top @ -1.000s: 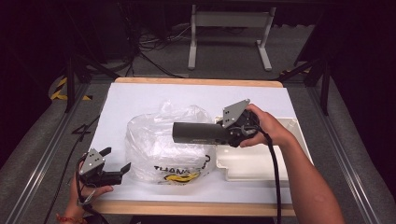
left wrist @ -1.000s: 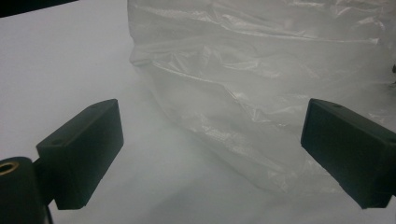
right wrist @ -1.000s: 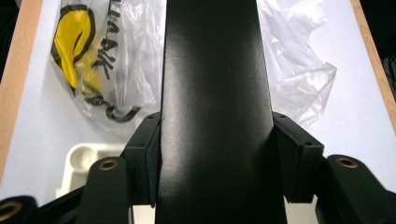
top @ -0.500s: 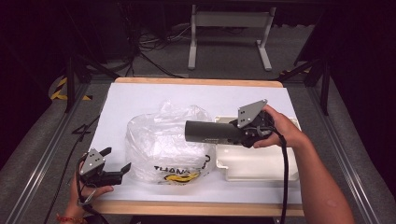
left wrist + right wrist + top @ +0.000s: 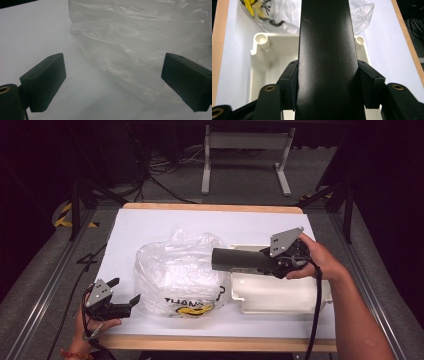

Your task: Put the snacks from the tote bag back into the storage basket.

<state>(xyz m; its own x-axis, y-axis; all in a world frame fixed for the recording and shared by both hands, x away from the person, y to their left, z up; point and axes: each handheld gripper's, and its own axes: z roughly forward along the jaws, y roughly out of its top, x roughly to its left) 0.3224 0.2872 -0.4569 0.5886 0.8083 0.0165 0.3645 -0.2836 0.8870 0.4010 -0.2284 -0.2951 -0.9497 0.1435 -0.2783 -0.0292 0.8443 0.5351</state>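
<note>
A crumpled clear plastic bag (image 5: pixel 177 272) sits near the middle of the white surface (image 5: pixel 150 227), puffed into a rounded heap, its thin film creased and glossy, with black lettering and a yellow mark printed along its near edge. Just to its right lies a cream-white moulded tray (image 5: pixel 280 292), a shallow rectangular shell with smooth walls and round posts in its corners (two of these posts show clearly in the right gripper view). The surface itself is a matte white sheet edged with a pale wooden rim.

The right claw (image 5: pixel 275 261) is pinching a long dark object (image 5: pixel 240 259), matte, smooth-faced and straight-sided, held level above the far part of the tray with its free end pointing left toward the bag. In the right gripper view the two black jaws press flat against either side of this dark object (image 5: pixel 327 62), which runs up the middle of the view over the tray (image 5: pixel 270 65) and the bag's printed edge (image 5: pixel 265 11).

The left claw (image 5: pixel 125 297) rests at the near left corner of the surface, just beside the bag, its jaws spread wide with nothing between them. In the left gripper view the blocky black jaws frame the bag's wrinkled, translucent side (image 5: pixel 140 50).
</note>
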